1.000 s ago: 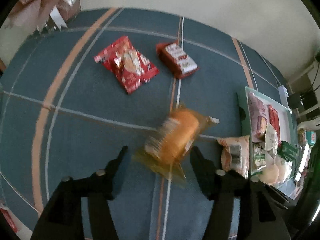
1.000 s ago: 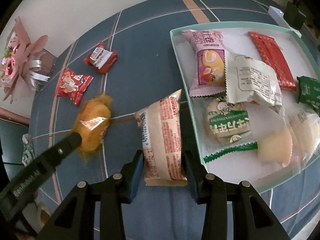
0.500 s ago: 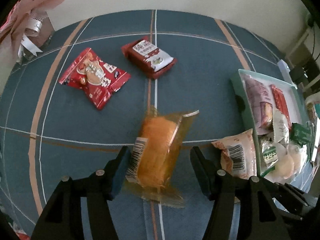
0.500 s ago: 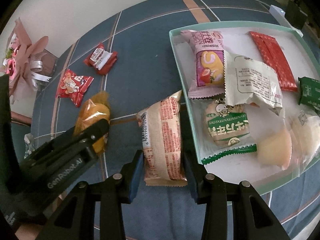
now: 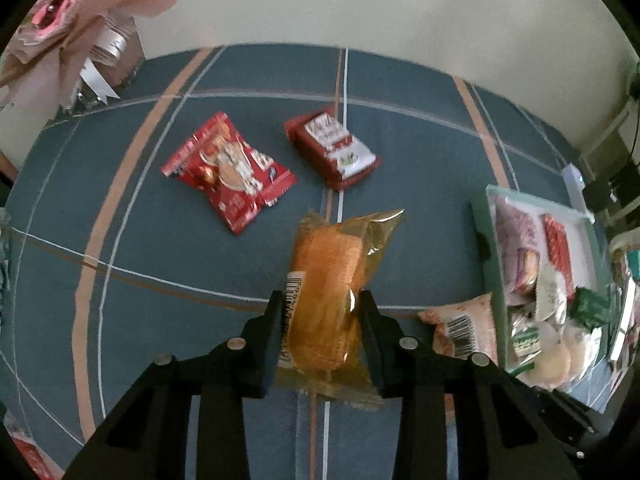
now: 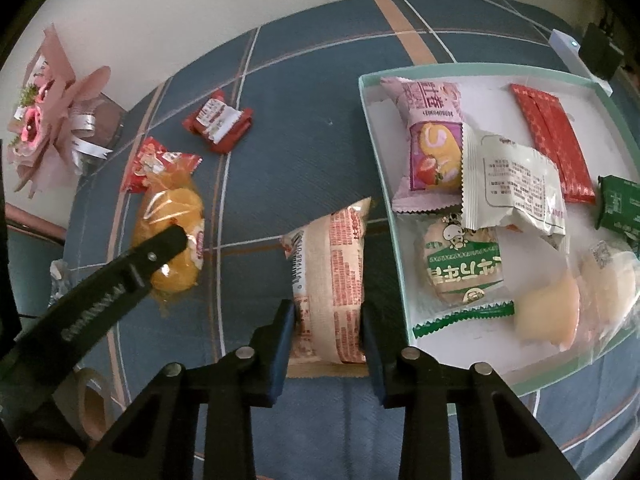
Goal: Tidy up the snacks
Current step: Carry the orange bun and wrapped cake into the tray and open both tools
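Left wrist view: the left tongs (image 5: 320,328) are clamped on an orange cake in clear wrap (image 5: 328,284), pads pressing its lower half so the free end points ahead. The grip at the wrapper's thick middle looks meant to keep the soft cake from sliding out. Ahead on the blue striped bench (image 5: 200,280) lie a red cartoon snack packet (image 5: 230,172) and a red-and-white bar pack (image 5: 334,152), apart from each other and not yet collected. At the right edge sits a mint-rimmed tray (image 5: 480,220), already crowded with wrappers.

Right wrist view: the right tongs (image 6: 326,332) are closed on a pale bread packet with red print (image 6: 330,284), gripped at its near end, the far end reaching toward the tray's (image 6: 384,184) rim just beside it; it appears to be next in. Inside the tray lie a pink roll-cake packet (image 6: 430,140), a white sachet (image 6: 512,184), a green-and-white bun packet (image 6: 464,268), a red flat packet (image 6: 552,140), a dark green packet (image 6: 620,204) and pale buns in clear wrap (image 6: 560,312), several overlapping. A bouquet (image 6: 48,112) stands at the bench's far-left corner.
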Demonstrator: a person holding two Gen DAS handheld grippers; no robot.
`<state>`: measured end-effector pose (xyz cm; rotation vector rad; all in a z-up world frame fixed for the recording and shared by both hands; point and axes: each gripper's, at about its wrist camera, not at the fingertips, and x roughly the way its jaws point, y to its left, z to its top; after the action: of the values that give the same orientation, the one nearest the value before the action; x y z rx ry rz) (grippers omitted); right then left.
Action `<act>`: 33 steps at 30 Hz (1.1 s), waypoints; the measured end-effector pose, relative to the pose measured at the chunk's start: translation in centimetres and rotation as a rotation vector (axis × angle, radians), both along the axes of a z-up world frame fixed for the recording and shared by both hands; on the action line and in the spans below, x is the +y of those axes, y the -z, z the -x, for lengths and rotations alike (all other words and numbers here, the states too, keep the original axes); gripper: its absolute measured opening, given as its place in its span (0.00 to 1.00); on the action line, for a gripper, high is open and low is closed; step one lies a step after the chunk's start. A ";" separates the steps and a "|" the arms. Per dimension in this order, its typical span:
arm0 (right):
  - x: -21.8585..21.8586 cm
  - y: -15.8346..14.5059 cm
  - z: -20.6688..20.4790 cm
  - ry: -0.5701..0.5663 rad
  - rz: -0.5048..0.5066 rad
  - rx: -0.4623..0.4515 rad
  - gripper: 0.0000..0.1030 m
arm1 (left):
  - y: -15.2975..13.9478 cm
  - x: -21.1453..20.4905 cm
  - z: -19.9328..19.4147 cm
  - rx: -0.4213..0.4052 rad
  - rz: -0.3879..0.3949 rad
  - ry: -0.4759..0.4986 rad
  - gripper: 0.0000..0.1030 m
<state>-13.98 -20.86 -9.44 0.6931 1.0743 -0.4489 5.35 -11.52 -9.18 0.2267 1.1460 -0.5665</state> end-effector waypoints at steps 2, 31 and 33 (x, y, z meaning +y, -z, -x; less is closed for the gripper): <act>0.2 -0.8 -0.1 -0.002 0.006 -0.021 0.31 | -1.1 0.3 0.2 -0.022 0.017 -0.010 0.36; 1.0 0.6 -1.6 -0.059 -0.038 0.074 0.44 | -2.3 2.2 0.2 -0.012 0.055 -0.081 0.36; 1.0 1.0 -1.6 -0.063 -0.040 0.081 0.37 | -2.2 2.1 0.2 -0.006 0.056 -0.081 0.36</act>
<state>-12.42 -19.82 -10.48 0.6787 1.1813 -0.4054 5.18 -9.41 -7.02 0.1330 1.1272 -0.5251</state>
